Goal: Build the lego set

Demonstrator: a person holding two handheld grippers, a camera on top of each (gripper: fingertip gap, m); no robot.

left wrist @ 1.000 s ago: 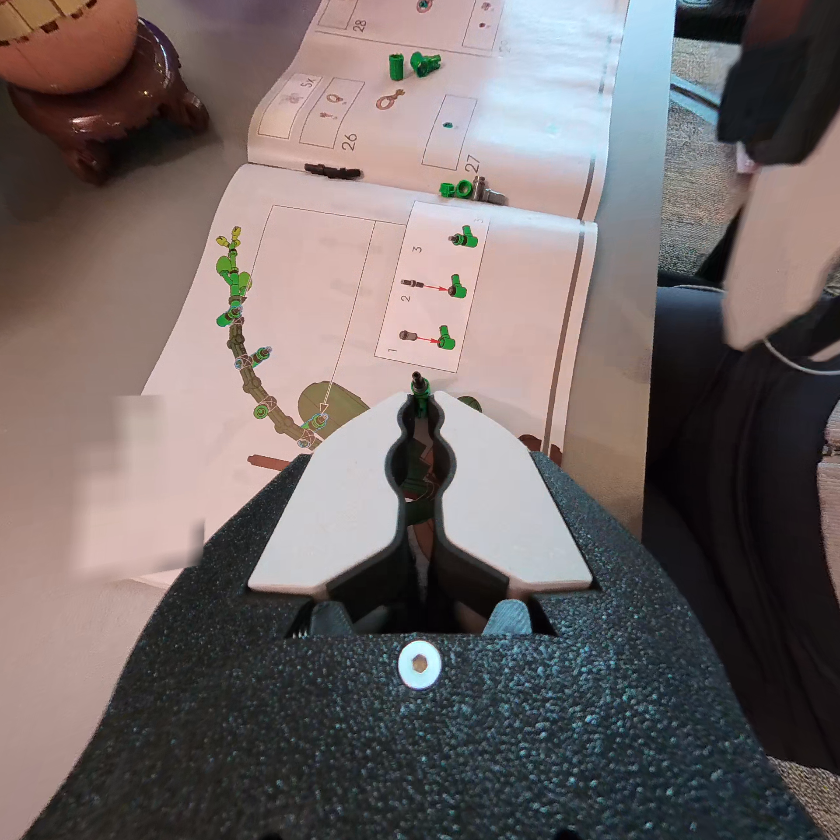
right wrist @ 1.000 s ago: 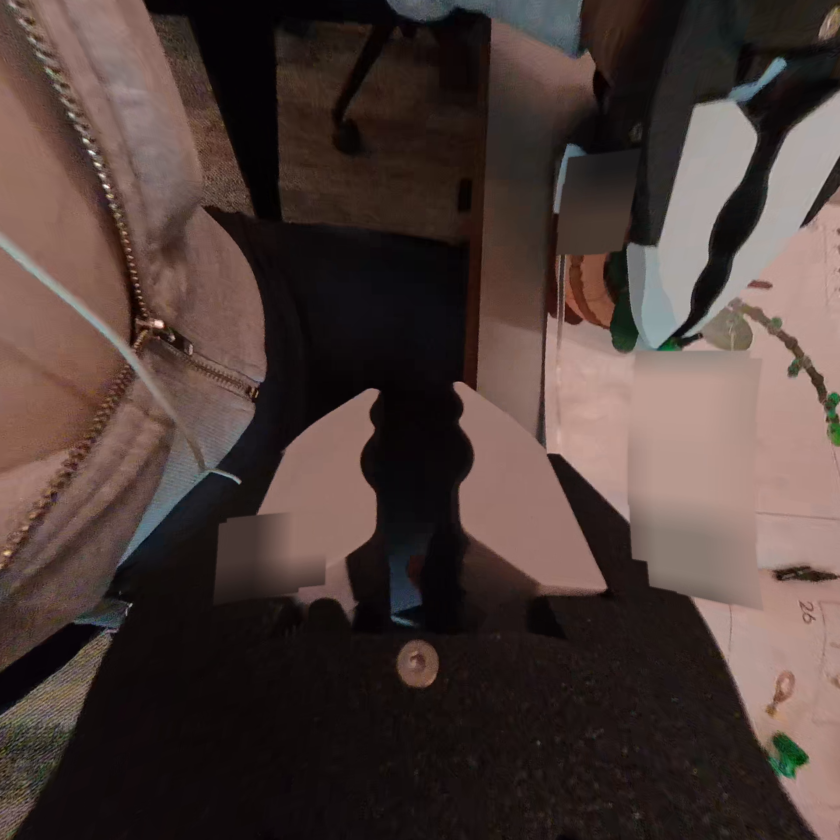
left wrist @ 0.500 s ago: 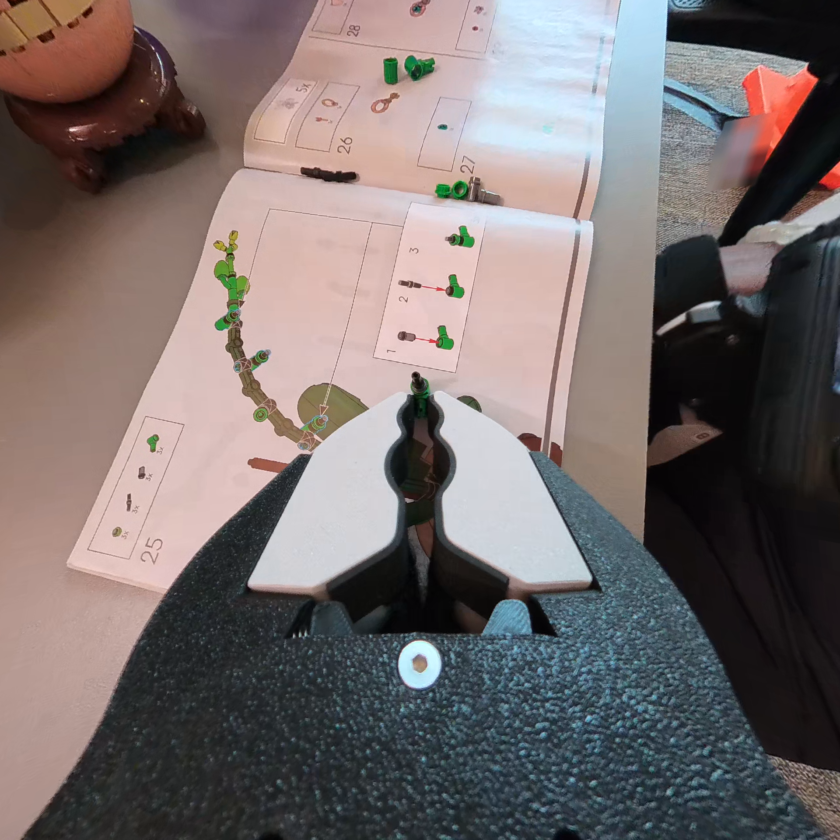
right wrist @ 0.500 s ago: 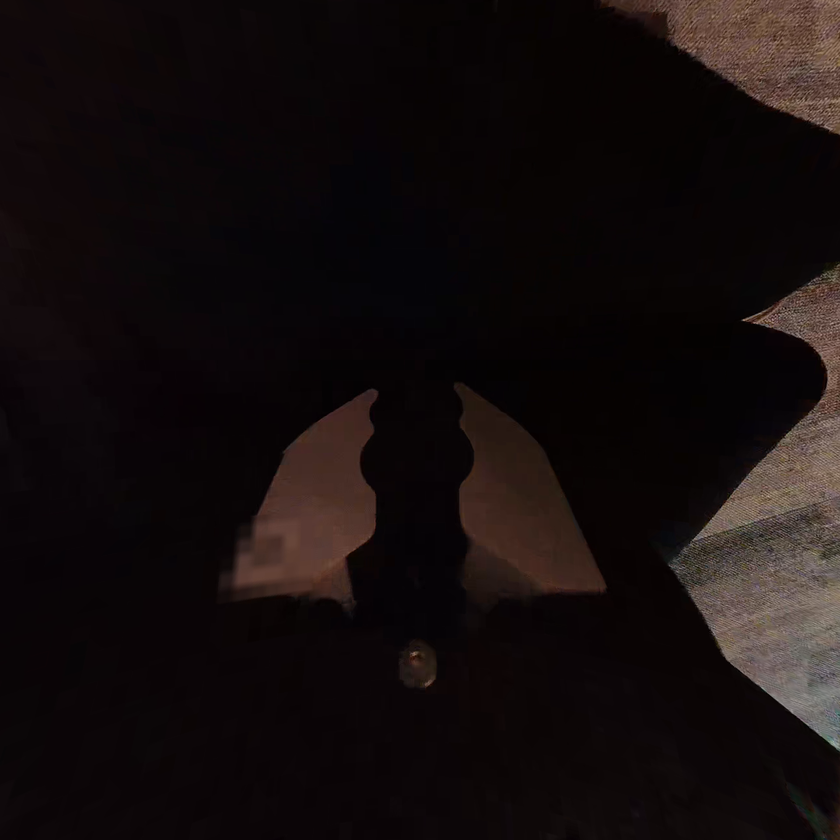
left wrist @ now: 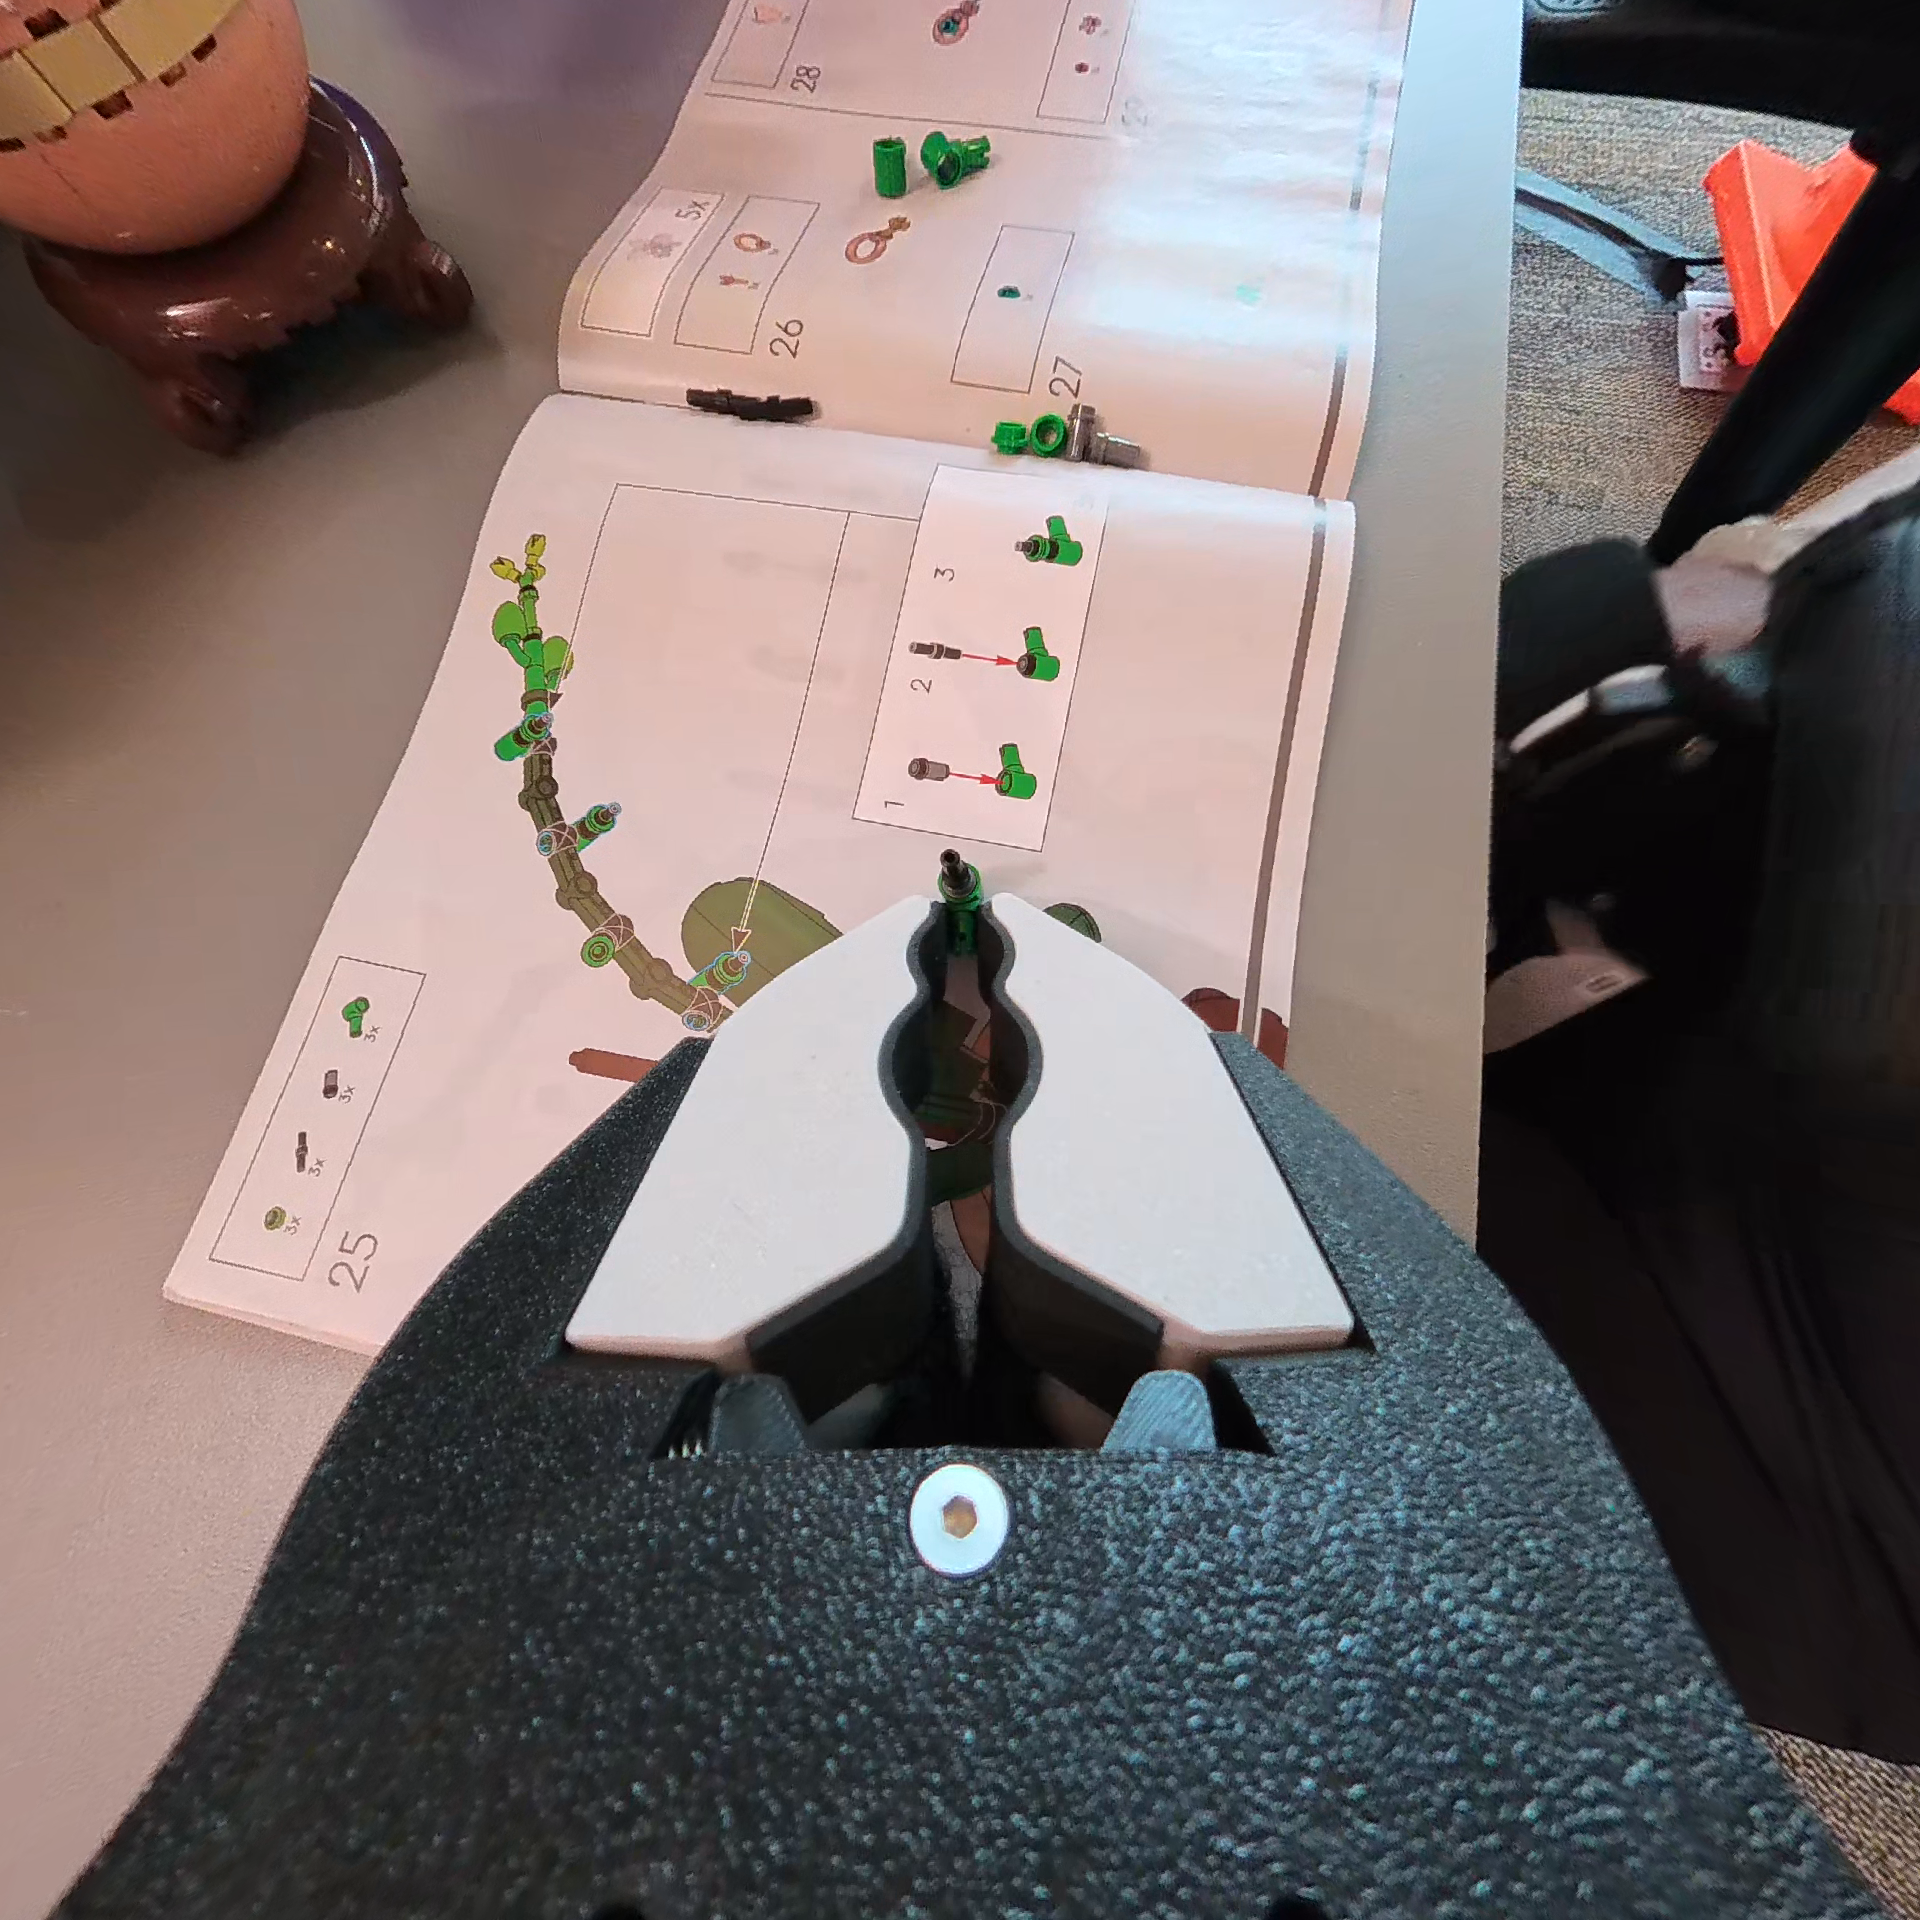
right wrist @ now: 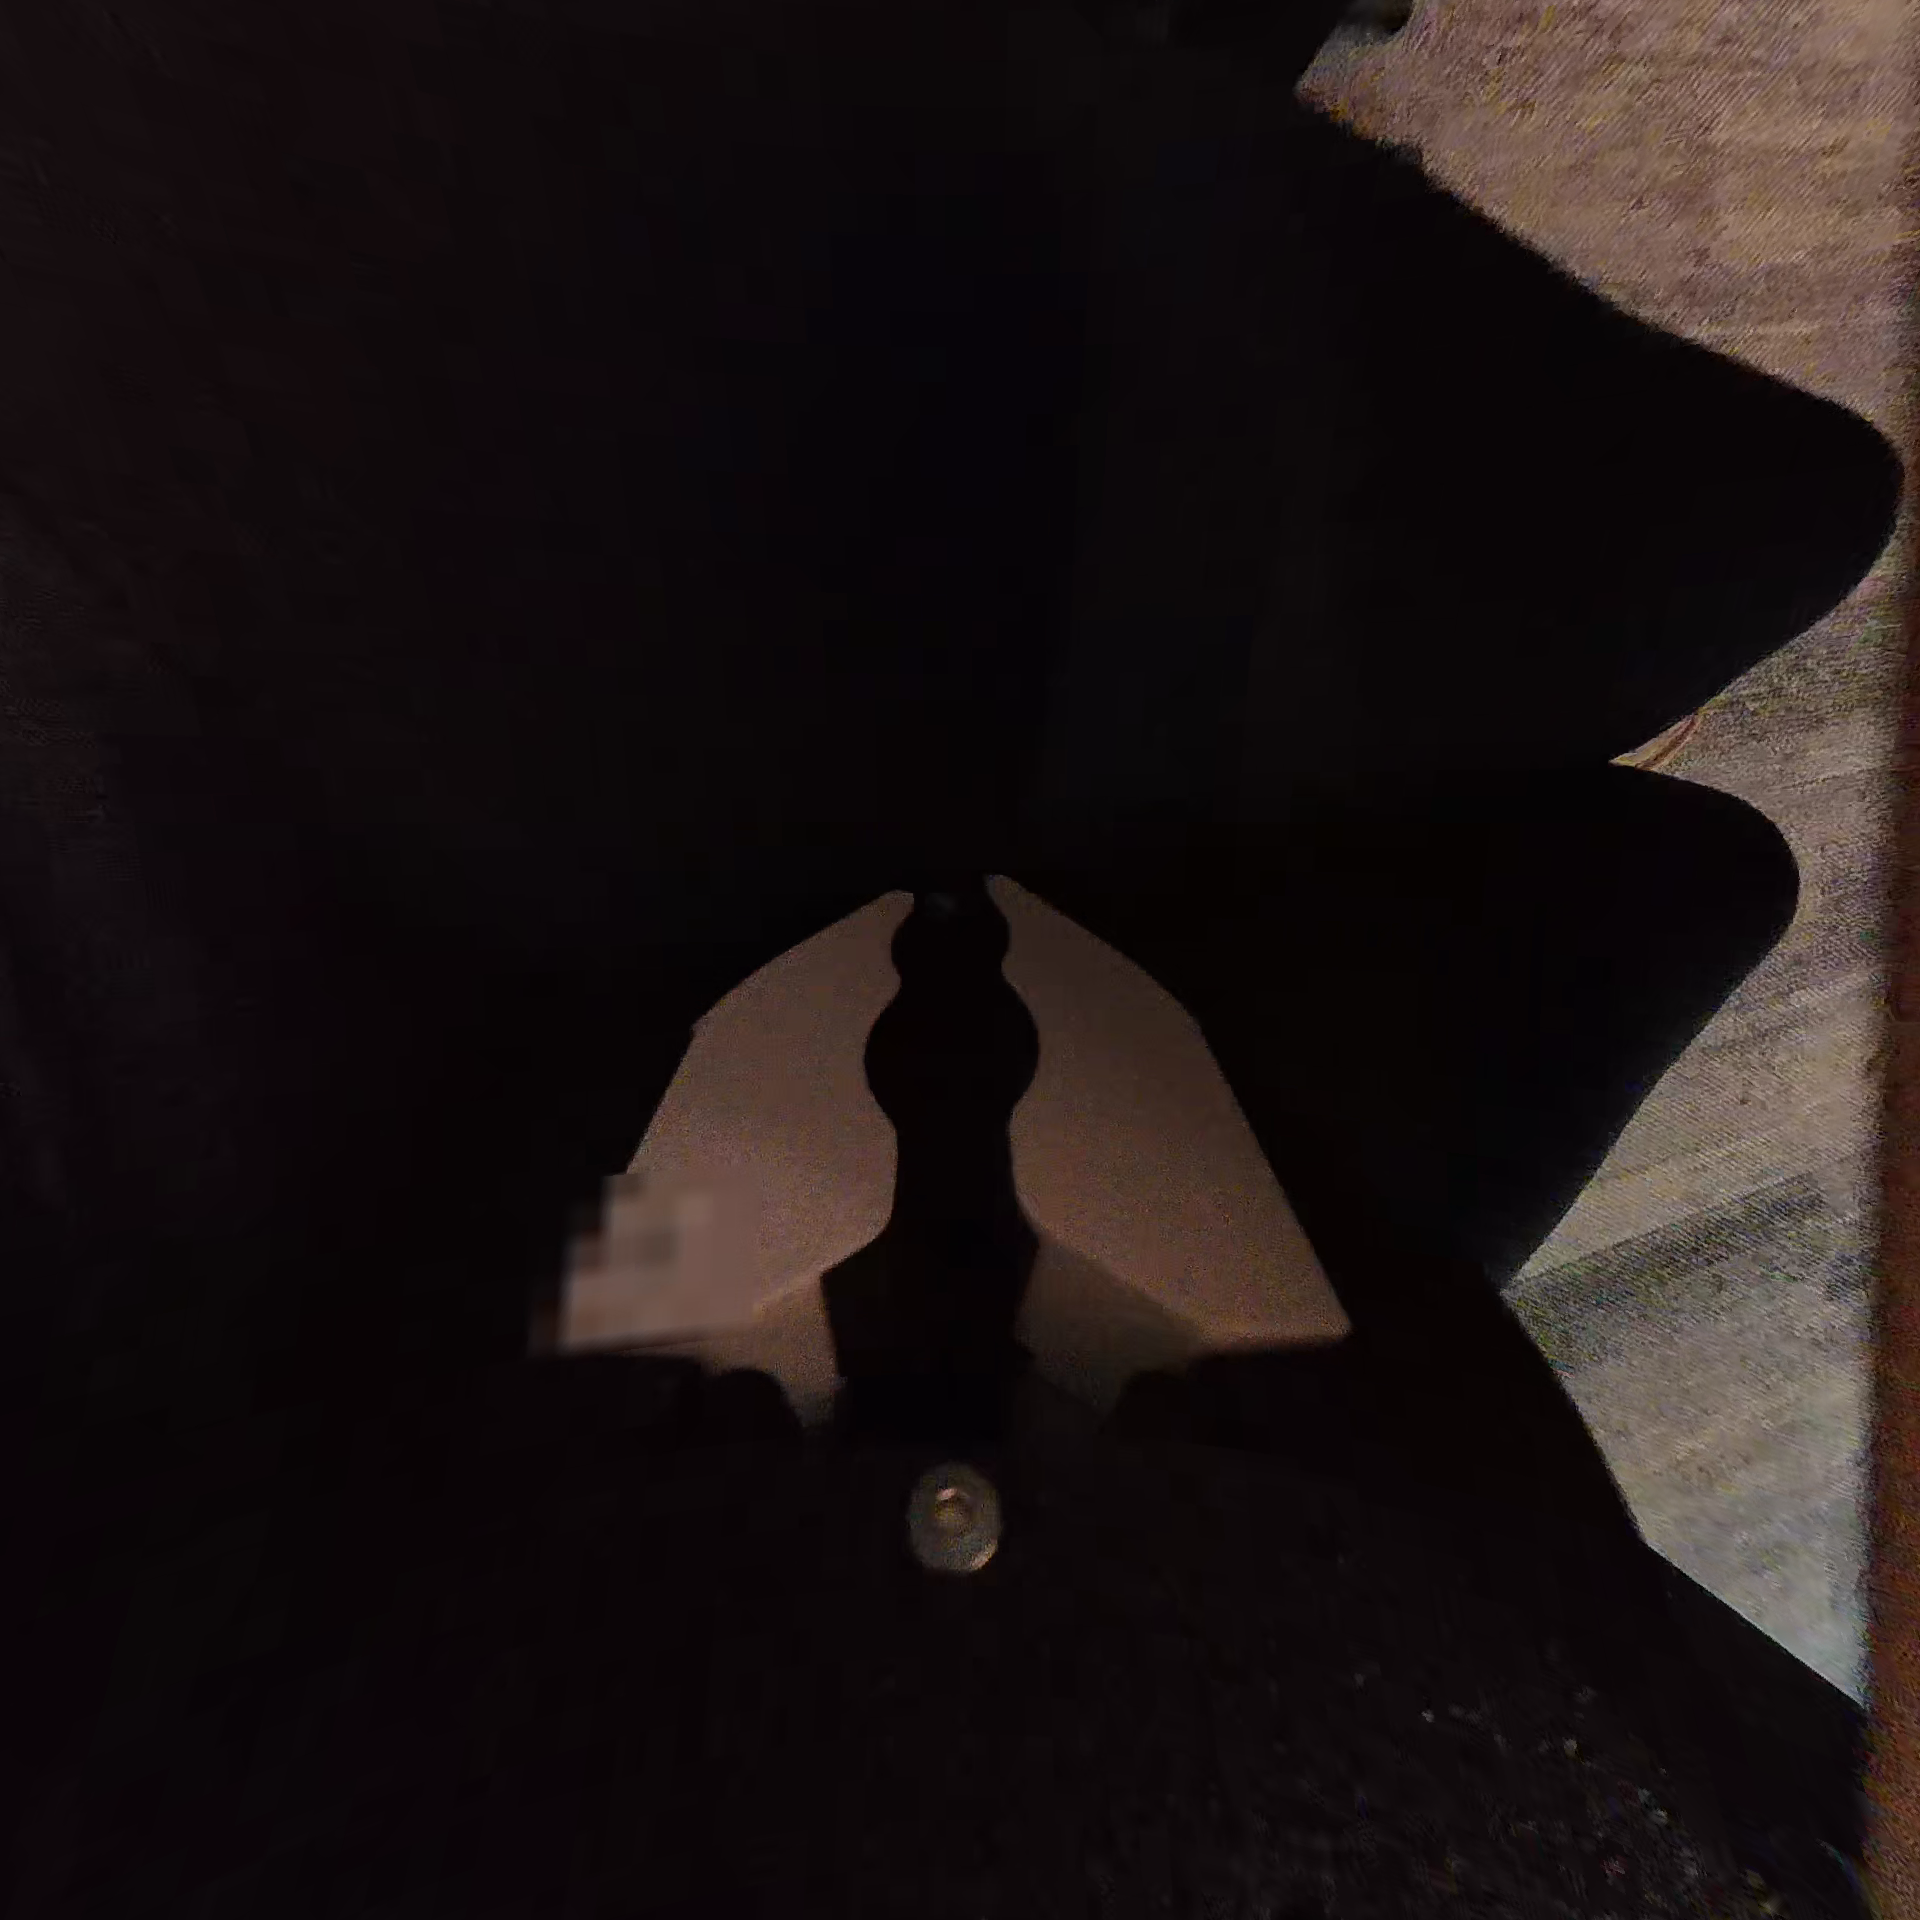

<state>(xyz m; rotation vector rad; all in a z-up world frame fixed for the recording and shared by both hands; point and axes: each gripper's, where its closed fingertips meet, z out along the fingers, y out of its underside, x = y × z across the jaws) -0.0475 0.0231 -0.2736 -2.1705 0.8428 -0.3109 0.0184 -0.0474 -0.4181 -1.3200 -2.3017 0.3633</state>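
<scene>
My left gripper [left wrist: 961,909] is shut on a small green connector [left wrist: 958,891] with a dark pin sticking out of its front. It holds it just above the open instruction booklet [left wrist: 727,623] on the grey table. My right gripper [right wrist: 948,899] is below the table's edge, in deep shadow against dark fabric [right wrist: 623,520]. Its fingers stand nearly together, and a small dark piece with a faint sheen [right wrist: 940,902] sits pinched between the tips. Its body also shows in the left wrist view [left wrist: 1714,665], right of the table and low.
Loose parts lie on the booklet: two green pieces [left wrist: 925,161], a green ring with a grey pin [left wrist: 1060,436], a black pin [left wrist: 748,403], a tan piece [left wrist: 873,241]. A brown stand with a pot [left wrist: 239,301] is far left. The table edge [left wrist: 1444,520] runs along the right; carpet [right wrist: 1714,1351] lies below.
My right gripper dropped from beside the table into the dark over the fabric, and its fingers closed from wide apart to nearly together. My left gripper kept still with the green connector.
</scene>
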